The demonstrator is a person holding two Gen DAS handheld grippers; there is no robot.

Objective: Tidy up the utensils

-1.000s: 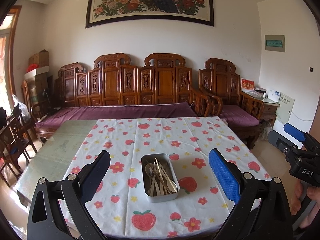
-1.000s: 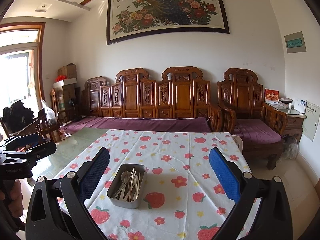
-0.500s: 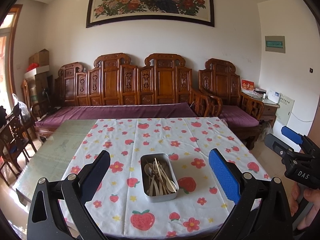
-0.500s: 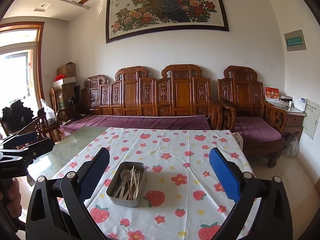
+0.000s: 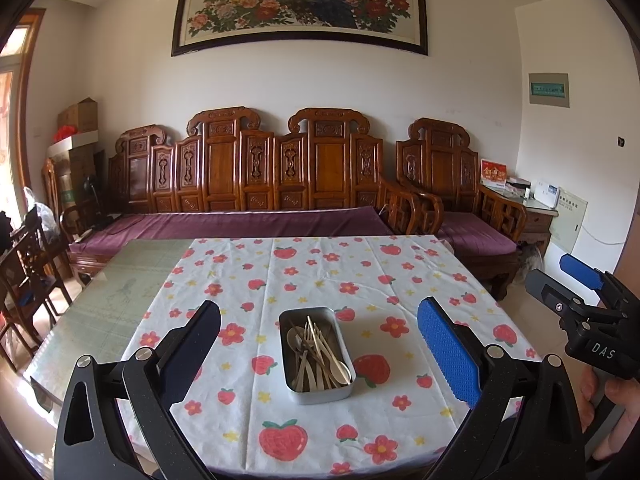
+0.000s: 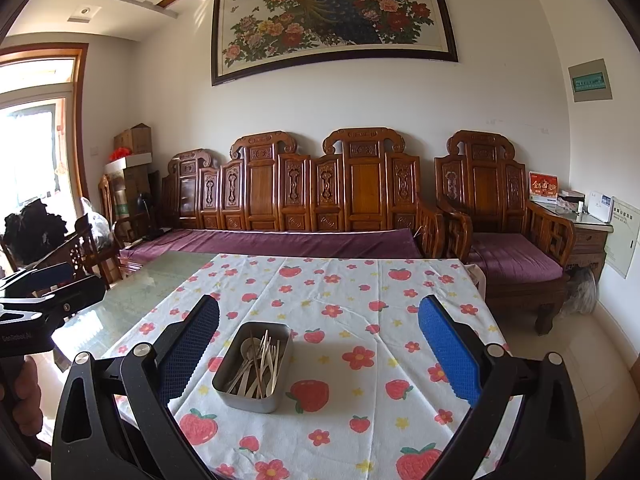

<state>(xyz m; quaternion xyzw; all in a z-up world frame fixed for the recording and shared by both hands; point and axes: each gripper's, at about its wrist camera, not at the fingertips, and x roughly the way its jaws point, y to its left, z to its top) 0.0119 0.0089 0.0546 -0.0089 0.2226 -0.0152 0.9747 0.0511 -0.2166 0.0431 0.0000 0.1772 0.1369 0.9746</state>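
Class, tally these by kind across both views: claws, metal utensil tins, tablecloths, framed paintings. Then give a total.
Claws: 2 (left claw, right claw)
Metal utensil tin: 1
Strawberry tablecloth: 1
Peacock painting: 1
Total: 5

White tablecloth [image 5: 320, 280] with red strawberries and flowers, silver metal tin [image 5: 316, 356], purple sofa cushion [image 5: 240, 224], blue gripper pads [image 5: 448, 356]
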